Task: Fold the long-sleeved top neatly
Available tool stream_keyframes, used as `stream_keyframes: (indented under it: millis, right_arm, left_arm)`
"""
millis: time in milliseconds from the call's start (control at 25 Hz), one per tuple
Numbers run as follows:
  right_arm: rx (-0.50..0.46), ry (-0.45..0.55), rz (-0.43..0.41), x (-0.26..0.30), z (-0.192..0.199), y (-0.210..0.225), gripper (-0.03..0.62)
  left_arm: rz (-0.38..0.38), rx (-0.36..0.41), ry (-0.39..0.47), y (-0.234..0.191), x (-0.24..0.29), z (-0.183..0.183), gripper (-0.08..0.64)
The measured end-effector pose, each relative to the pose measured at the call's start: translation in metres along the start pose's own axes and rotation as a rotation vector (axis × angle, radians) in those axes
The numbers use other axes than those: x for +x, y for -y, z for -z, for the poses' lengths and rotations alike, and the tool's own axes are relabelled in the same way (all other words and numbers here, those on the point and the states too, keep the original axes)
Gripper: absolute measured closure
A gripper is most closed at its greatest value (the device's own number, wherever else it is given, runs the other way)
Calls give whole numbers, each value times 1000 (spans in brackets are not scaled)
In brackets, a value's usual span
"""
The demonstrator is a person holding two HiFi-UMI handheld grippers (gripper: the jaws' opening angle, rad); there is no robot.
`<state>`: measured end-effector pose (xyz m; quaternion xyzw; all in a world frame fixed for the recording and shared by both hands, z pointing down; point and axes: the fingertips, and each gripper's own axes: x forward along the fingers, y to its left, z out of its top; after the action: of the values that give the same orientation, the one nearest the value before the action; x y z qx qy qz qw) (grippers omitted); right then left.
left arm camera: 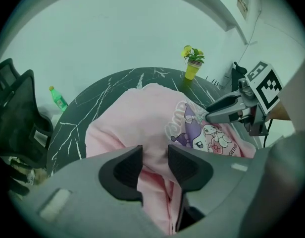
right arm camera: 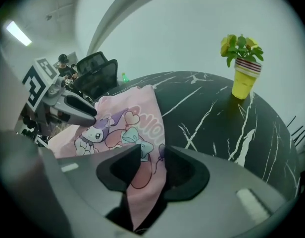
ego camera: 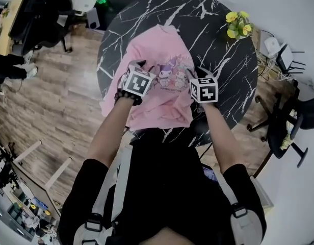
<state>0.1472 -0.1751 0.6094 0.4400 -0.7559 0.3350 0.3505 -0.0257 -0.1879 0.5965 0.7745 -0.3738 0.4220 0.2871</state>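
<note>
The pink long-sleeved top (ego camera: 159, 45) lies print-up on the round black marble table (ego camera: 223, 14), its collar end toward the far side and its near part reaching the table's near edge. No sleeve lies spread out to either side, so the sleeves seem already folded in, though some fabric bulges loosely along the garment's left side. The body is not yet doubled over into a compact packet. That crosswise fold looks like the step in hand, with squaring up left after it. The left gripper (left arm camera: 155, 158) has its jaws narrowly apart and closed on a pleat of pink fabric at the garment's left side; the cloth fills the gap between the pads and hangs down below them. The right gripper (right arm camera: 151, 161) likewise pinches the garment's right edge, just beside the cartoon print (right arm camera: 120, 128), with fabric draping from its pads. In the head view both forearms reach forward side by side over the top, marker cubes facing up. Each gripper points forward and steeply down at the cloth, one on each side of the print and roughly level with the other. The potted yellow flowers (right arm camera: 244, 73) stand at the table's far right, well apart from the garment.
</note>
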Motion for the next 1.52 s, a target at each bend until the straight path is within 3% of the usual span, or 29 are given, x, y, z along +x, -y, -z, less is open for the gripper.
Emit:
stream_keyframes:
  millis: [120,200,240,560,760,1120,1400,1520]
  right_arm:
    - [16,-12,19,2,3,-1,470]
    - [2,-7,22,1,0,-8,554]
    - [-16,2,23,-2,-3,-13,561]
    - [-106,112,-29,-28,-45,-91,563]
    - [-176,118,-101,-21,-57,-160,563]
    - [-317,47,-144,19,-41,-261,560]
    - [-426,-2,-130,38,-9,-300,548]
    - [-467,-34,-179,44,12,-320,496]
  left_arm:
    - [-20,-38,-18,-10,-2,14,388]
    - [-26,-68,-16,-16,-3,21,387]
    - [-26,-82,-10,-19,-3,23,387]
    - [-11,-198,97,-35,-33,25,388]
    - [-33,-254,132,-59,-62,43,396]
    - [-50,-313,182,-103,-108,69,400]
    - [-3,-275,177,-106,-109,64,408]
    - [18,-260,169,-104,-105,63,408]
